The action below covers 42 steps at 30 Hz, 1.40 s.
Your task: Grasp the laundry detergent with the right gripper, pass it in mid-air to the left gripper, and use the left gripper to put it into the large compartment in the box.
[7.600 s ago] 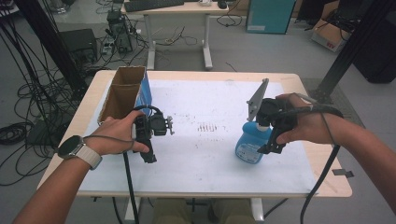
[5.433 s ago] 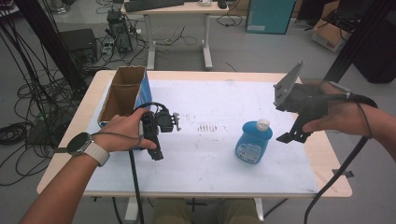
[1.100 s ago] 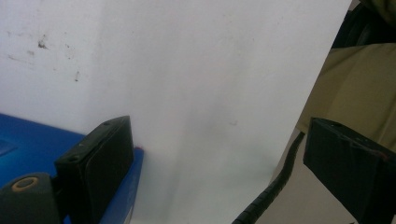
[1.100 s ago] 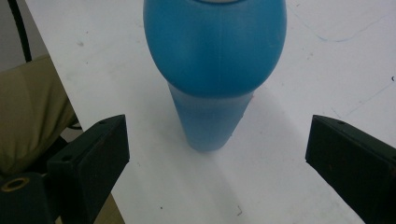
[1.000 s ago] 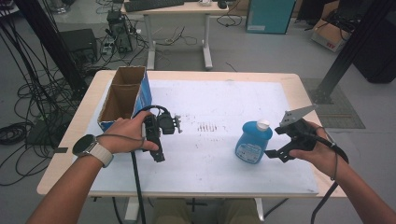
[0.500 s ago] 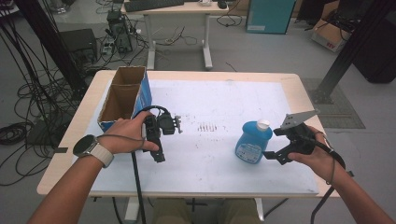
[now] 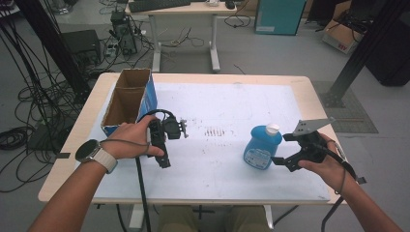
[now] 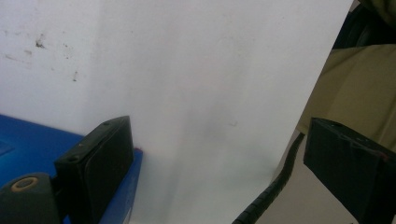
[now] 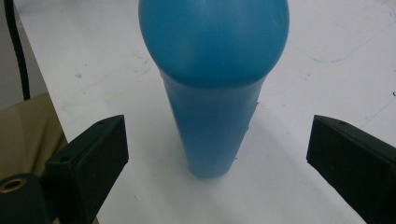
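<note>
A light wooden table filled the middle of the high view, most of its top covered by a white sheet with faint dark smudges near the centre. At the sheet's upper left stood an open cardboard box with a blue side. Right of centre a blue bottle with a white cap stood upright.

Your right gripper view cuts off the blue bottle at the top edge, hiding its cap. In the high view, the bottle's label print is too small to read, and your left hand covers much of the left gripper, hiding its jaws.
</note>
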{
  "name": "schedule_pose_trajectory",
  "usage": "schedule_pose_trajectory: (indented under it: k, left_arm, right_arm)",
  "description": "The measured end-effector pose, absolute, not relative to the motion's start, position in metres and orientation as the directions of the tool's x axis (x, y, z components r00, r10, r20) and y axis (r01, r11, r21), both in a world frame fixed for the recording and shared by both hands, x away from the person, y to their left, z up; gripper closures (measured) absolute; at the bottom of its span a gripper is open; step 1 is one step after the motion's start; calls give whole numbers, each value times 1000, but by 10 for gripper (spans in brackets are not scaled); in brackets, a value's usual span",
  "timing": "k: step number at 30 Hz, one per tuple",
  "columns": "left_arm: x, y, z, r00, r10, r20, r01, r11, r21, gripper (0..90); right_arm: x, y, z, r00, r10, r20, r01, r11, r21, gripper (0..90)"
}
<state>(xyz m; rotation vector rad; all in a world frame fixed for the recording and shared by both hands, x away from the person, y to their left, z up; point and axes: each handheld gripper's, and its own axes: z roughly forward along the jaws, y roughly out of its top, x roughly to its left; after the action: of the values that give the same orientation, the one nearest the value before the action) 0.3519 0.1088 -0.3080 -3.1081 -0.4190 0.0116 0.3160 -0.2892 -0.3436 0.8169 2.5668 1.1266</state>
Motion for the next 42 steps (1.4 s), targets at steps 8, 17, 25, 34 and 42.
schedule_pose_trajectory:
  k: [8, 17, 25, 34, 42]
  left_arm:
    - [352, 108, -308, 964, 266, -9, 266, -964, -4, 90]
    - [351, 110, -309, 963, 270, -9, 270, -963, -1, 90]
    - [352, 111, -309, 963, 268, -9, 267, -964, -10, 90]
    - [352, 110, -308, 963, 268, -7, 268, -963, -8, 90]
    - [352, 112, -308, 961, 276, -5, 276, -961, -3, 90]
  right_arm:
    - [315, -288, -344, -820, 572, 24, 398, 539, 742, 34]
    - [316, -289, -345, -818, 575, 29, 405, 540, 738, 29]
    - [316, -290, -344, -815, 579, 29, 406, 534, 742, 29]
    - [316, -290, -344, -818, 575, 26, 399, 534, 745, 42]
    - [316, -290, -344, -819, 573, 28, 401, 537, 742, 44]
